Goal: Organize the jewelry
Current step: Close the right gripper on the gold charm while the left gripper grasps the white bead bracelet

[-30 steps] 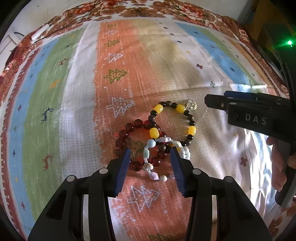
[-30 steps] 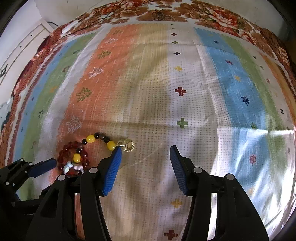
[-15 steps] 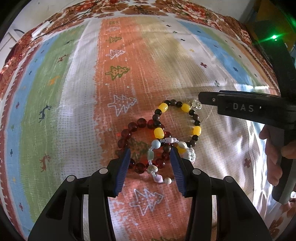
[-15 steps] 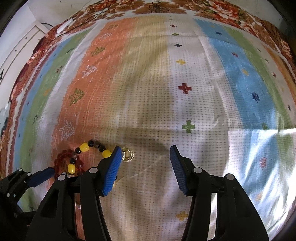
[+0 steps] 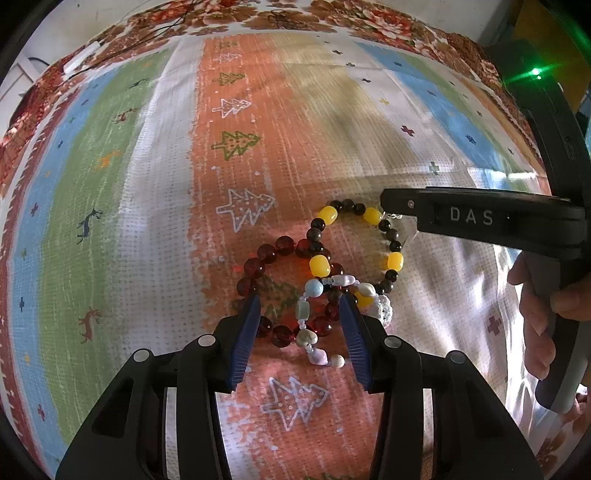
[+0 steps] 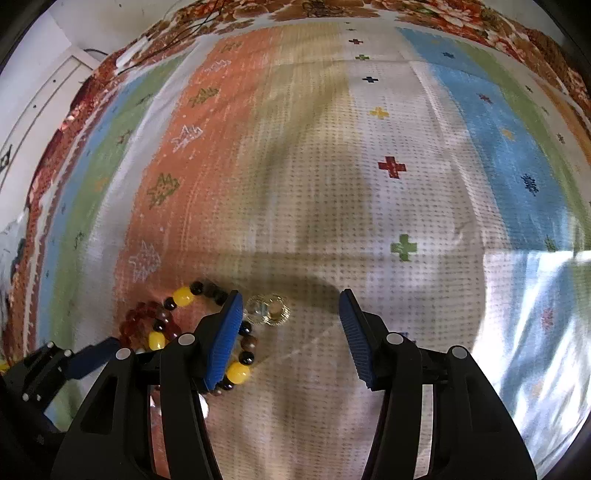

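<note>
The left gripper (image 5: 298, 306) is spread wide, low over the cloth (image 5: 155, 236), its blue pads on either side of the near arc of the red bracelet (image 5: 266, 254) and the pastel strand (image 5: 306, 314); neither pad visibly touches a bead. The right gripper (image 6: 291, 306) is also spread wide. Its left pad sits over the yellow-and-black bracelet (image 6: 236, 371), and between its pads lie only the gold charm (image 6: 271, 310) and bare cloth.

To the left and ahead of the left gripper the striped cloth lies flat and bare as far as the floral border (image 5: 332, 14). On its right the other tool's black body crosses just above the far side of the pile, so room there is tight. Ahead and right of the right gripper the cloth is bare.

The three pieces lie in one overlapping heap on the orange stripe. The red bracelet is a ring of dark translucent beads. The yellow-and-black one crosses its right side, with oval yellow beads among small dark ones. The pastel strand, of pale blue, pink, cream and white stones, lies over both, its end trailing toward the left gripper.
</note>
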Motion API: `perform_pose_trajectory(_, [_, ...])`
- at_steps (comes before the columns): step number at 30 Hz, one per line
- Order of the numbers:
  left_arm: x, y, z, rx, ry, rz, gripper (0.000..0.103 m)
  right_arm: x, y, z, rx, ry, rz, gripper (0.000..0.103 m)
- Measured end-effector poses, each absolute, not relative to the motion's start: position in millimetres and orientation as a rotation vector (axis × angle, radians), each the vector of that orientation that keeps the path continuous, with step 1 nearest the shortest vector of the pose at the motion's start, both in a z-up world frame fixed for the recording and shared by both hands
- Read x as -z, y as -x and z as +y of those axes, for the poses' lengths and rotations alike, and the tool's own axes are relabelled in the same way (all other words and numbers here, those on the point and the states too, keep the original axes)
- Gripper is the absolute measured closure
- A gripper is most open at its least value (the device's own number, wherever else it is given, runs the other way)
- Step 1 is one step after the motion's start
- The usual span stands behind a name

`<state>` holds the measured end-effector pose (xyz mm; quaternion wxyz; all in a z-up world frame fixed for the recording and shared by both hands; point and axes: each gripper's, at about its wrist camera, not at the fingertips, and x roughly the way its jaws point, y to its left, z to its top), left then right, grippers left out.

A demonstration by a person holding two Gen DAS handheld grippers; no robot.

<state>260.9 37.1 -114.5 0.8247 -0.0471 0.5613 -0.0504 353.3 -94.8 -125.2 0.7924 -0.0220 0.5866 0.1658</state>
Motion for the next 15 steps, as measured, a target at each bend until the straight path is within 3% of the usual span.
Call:
perform_pose_trajectory(10, [115.5,-260.7,35.8,0.103,0.082,1.193,0.066,130.3,-354.0,-91.3,-0.366,0.083,1.255,0.05])
perform_pose_trajectory(13, [115.9,-260.4,36.7,0.098,0.076,1.192,0.072,130.7,-352.7,-90.5,-0.332,0.125,1.25,0.065])
perform_pose_trajectory(15, [116.1,-260.4,37.2,0.097,0.073,1.192,0.075,130.8,-352.8,-91.2,-0.322,0.14,1.248,0.069])
